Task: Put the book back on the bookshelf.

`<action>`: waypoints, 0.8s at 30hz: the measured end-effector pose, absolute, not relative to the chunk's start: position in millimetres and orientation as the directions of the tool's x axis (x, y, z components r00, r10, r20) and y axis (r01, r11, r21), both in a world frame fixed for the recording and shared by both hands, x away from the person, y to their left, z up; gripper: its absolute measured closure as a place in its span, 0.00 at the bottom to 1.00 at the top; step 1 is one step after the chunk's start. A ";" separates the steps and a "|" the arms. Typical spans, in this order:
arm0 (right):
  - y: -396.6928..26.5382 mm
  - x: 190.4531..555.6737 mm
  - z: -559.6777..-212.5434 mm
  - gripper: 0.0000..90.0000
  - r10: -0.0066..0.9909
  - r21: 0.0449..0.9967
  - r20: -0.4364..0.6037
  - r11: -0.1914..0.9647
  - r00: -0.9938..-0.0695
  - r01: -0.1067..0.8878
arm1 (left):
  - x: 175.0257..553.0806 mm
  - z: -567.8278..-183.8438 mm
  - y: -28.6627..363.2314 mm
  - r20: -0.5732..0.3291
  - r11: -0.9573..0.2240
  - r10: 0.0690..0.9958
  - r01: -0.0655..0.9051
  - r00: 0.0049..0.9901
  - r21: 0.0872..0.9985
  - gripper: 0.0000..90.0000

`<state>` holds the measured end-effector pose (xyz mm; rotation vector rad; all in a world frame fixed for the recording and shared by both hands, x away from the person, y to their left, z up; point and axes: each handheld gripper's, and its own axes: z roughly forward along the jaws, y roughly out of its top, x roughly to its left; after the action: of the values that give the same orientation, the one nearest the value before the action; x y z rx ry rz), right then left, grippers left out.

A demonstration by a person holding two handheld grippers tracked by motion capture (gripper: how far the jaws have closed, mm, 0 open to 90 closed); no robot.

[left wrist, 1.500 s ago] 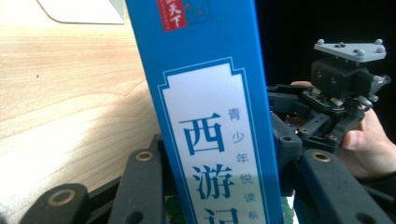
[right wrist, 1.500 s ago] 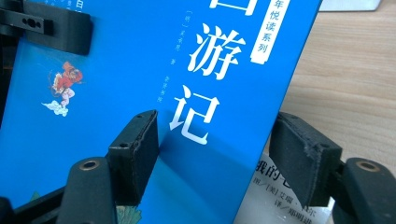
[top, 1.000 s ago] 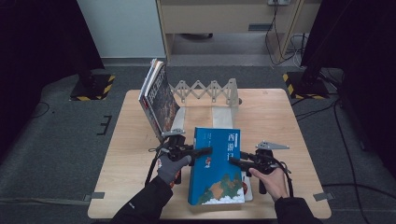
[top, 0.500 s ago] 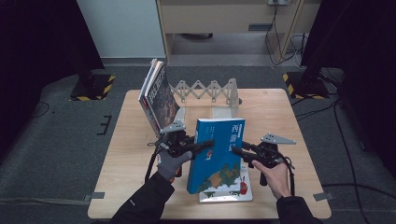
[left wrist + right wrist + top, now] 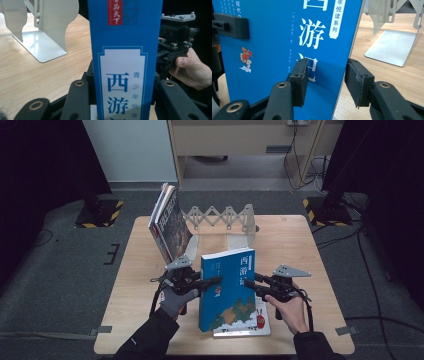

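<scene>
**High view: blue book held upright between two claws, near the rack**

High view shows the blue book [image 5: 227,287] standing nearly on end in the middle of the surface [image 5: 300,245], its lower edge just over a thin picture book [image 5: 250,325] that lies flat below it. It is raised this way, I judge, so that it can go upright into the expanding metal bookend rack [image 5: 225,217] behind it, where leaning books [image 5: 169,222] already stand at the left end.

The left claw [image 5: 212,281] takes the book at its spine side. In the left gripper view the spine [image 5: 125,62] rises between the two black jaws, which sit close on either side of it; their pads are hidden behind the book, so contact looks likely but I cannot tell it for sure. The right claw [image 5: 248,283] takes the opposite, open edge. In the right gripper view one pad lies on the cover [image 5: 287,37] and the other stands a little off the page edge, so this claw is narrow but not fully closed on the book. Holding from both sides keeps a tall, thin thing from swinging or falling open.

A silver bookend plate [image 5: 390,46] stands on the surface just beyond the book, with bare wood before it: a free slot. The next move probably calls for carrying the book back, keeping it vertical and clear of the leaning books.
</scene>
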<state>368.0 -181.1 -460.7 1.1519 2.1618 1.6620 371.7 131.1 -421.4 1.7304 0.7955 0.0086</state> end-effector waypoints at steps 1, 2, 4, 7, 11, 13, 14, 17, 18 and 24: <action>-181.4 368.2 -460.9 0.60 0.666 0.883 0.299 0.078 -0.684 0.463 | 372.3 -420.9 130.5 -0.386 -0.102 0.509 0.499 0.770 0.860 0.67; -181.5 367.9 -461.0 0.60 0.665 0.883 0.299 0.078 -0.684 0.462 | 373.0 -420.8 130.1 -0.386 -0.103 0.508 0.500 0.770 0.860 0.67; -182.0 367.8 -461.1 0.60 0.663 0.884 0.298 0.080 -0.687 0.461 | 374.8 -421.0 128.4 -0.387 -0.105 0.511 0.502 0.768 0.858 0.66; -181.7 367.4 -461.2 0.61 0.660 0.887 0.294 0.082 -0.691 0.455 | 377.1 -421.4 124.7 -0.382 -0.112 0.517 0.503 0.766 0.857 0.66; -179.6 366.0 -460.6 0.61 0.652 0.892 0.289 0.082 -0.701 0.444 | 379.8 -421.5 120.5 -0.385 -0.116 0.518 0.508 0.764 0.853 0.66; -179.6 366.5 -461.2 0.61 0.656 0.890 0.284 0.091 -0.700 0.446 | 381.5 -423.1 119.9 -0.397 -0.109 0.515 0.517 0.760 0.849 0.66; -180.0 366.7 -461.3 0.61 0.656 0.888 0.285 0.094 -0.699 0.450 | 381.9 -424.1 119.7 -0.401 -0.105 0.514 0.520 0.758 0.848 0.67; -180.9 367.3 -461.7 0.60 0.651 0.886 0.292 0.092 -0.700 0.455 | 381.3 -423.8 120.2 -0.413 -0.097 0.514 0.530 0.752 0.843 0.68; -180.9 367.3 -461.7 0.60 0.651 0.886 0.292 0.092 -0.700 0.455 | 381.3 -423.8 120.2 -0.413 -0.097 0.514 0.530 0.752 0.843 0.68; -186.1 367.8 -463.5 0.52 0.652 0.890 0.295 0.080 -0.699 0.449 | 381.2 -419.6 122.8 -0.452 -0.081 0.512 0.565 0.730 0.821 0.68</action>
<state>367.8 -186.1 -463.5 1.1223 2.1693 1.6759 381.2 122.8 -419.6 1.7242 0.8598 -0.0546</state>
